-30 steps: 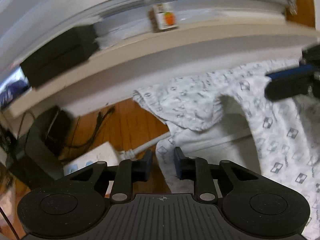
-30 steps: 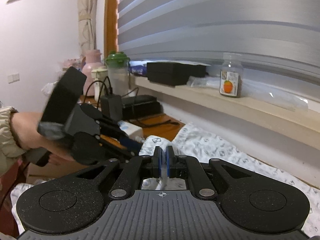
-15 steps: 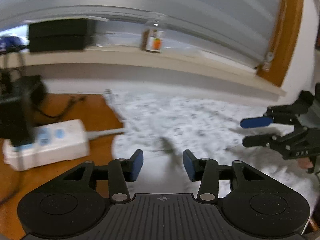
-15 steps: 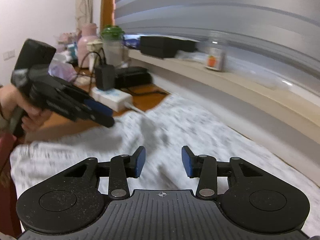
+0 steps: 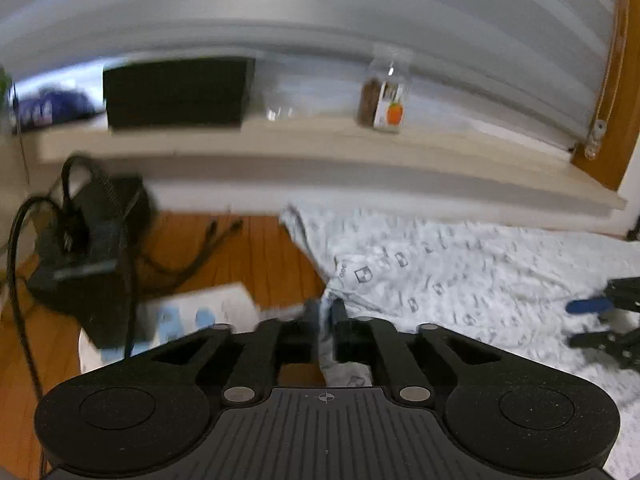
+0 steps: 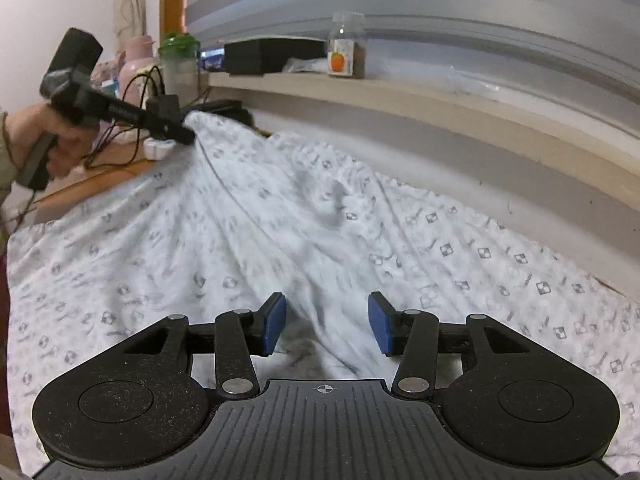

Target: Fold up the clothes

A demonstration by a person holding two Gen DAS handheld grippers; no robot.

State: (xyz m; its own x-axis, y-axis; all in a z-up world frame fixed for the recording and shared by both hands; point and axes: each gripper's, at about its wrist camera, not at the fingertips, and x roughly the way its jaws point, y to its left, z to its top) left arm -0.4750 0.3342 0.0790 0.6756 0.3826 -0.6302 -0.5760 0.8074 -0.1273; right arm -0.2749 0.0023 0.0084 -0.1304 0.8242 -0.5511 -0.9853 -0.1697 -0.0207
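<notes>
A white garment with a small grey square print (image 6: 248, 232) lies spread over the table below the window sill; it also shows in the left wrist view (image 5: 460, 276). My left gripper (image 5: 325, 316) is shut on the garment's left edge and lifts it a little; in the right wrist view it (image 6: 188, 136) pinches the cloth's far left corner. My right gripper (image 6: 326, 326) is open and empty, low over a raised fold of the cloth. It shows open at the right edge of the left wrist view (image 5: 592, 320).
A wooden table (image 5: 260, 252) carries a white power strip (image 5: 188, 316), black adapters and cables (image 5: 92, 232) at the left. The window sill (image 6: 400, 96) holds a jar with an orange label (image 6: 346, 46) and a black box (image 6: 272, 54). Bottles (image 6: 180, 60) stand far left.
My left gripper moved left to the garment's edge and shut on it. My right gripper let go a second ago and stays open over the spread cloth.
</notes>
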